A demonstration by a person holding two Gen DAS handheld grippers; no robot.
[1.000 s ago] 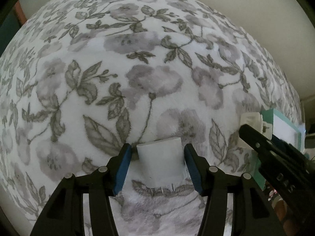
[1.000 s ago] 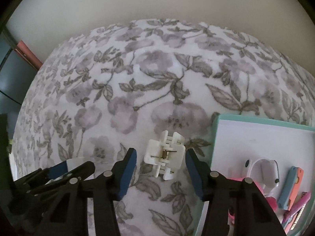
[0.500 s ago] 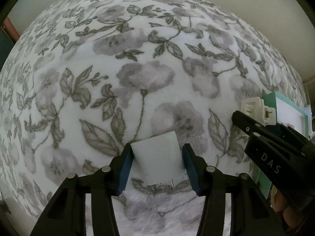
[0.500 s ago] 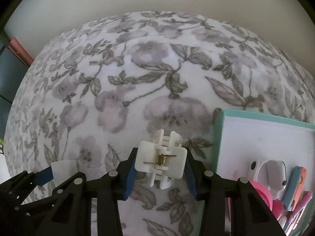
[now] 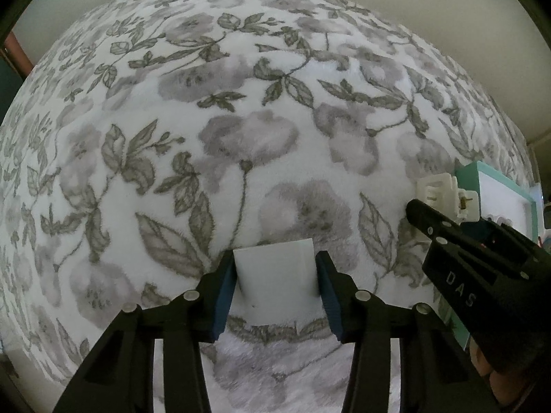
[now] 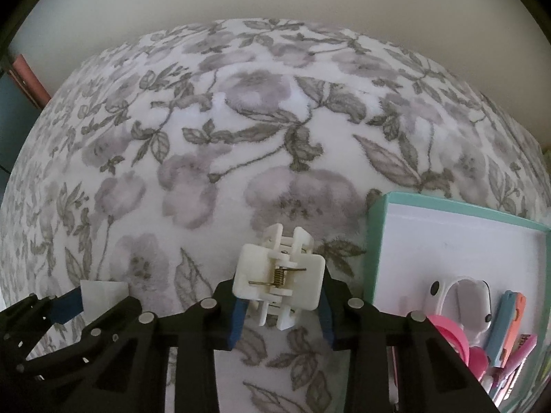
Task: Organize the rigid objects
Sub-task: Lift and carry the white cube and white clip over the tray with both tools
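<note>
Right wrist: one white clip (image 6: 279,280), one tray (image 6: 373,241), two claws.

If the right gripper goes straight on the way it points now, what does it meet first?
Probably the floral blanket: the right gripper points steeply down, with the white hair clip already between its fingers.

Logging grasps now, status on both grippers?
Left gripper closing on white block. Right gripper closing on white hair claw. Teal tray beside it, path clear.
</note>
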